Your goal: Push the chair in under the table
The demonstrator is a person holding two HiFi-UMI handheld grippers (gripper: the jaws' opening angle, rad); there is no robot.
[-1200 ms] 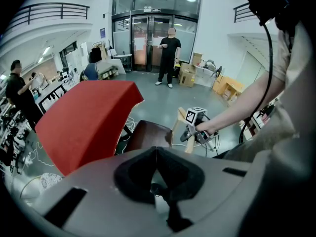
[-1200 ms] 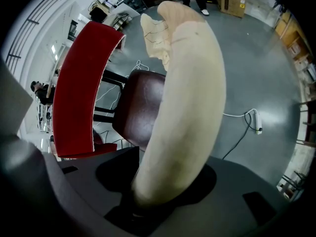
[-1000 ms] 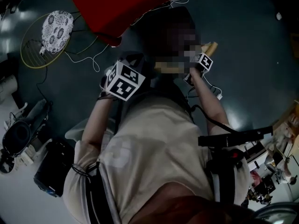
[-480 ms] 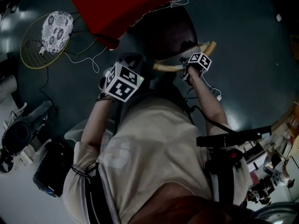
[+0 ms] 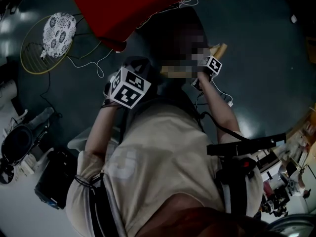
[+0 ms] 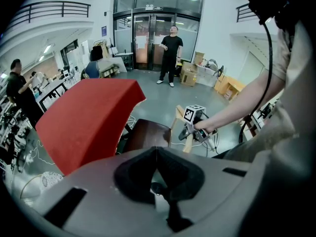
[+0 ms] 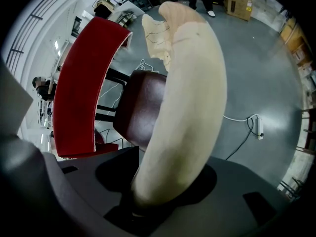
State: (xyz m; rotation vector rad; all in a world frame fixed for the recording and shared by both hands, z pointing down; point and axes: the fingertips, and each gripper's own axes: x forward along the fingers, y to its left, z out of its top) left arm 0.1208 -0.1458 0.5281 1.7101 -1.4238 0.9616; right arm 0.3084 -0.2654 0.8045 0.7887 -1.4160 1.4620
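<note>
The chair has a dark brown seat [image 5: 165,31] [image 6: 145,135] [image 7: 140,107] and a pale curved wooden backrest [image 7: 190,83] [image 6: 179,113] [image 5: 220,48]. It stands beside the table under a red cloth [image 5: 133,4] [image 6: 84,125] [image 7: 74,83], with the seat's far edge under the cloth's hem. My right gripper [image 7: 148,191] [image 5: 210,68] [image 6: 188,134] is shut on the backrest, which fills the space between its jaws. My left gripper [image 6: 157,149] [image 5: 131,83] hangs shut and empty, just short of the seat's near edge.
A yellow hoop with a patterned cloth [image 5: 52,33] lies on the grey floor left of the table, among white cables. A power strip [image 7: 256,125] lies right of the chair. A black bag [image 5: 54,177] sits behind me. A person [image 6: 171,53] and boxes [image 6: 190,73] stand near glass doors.
</note>
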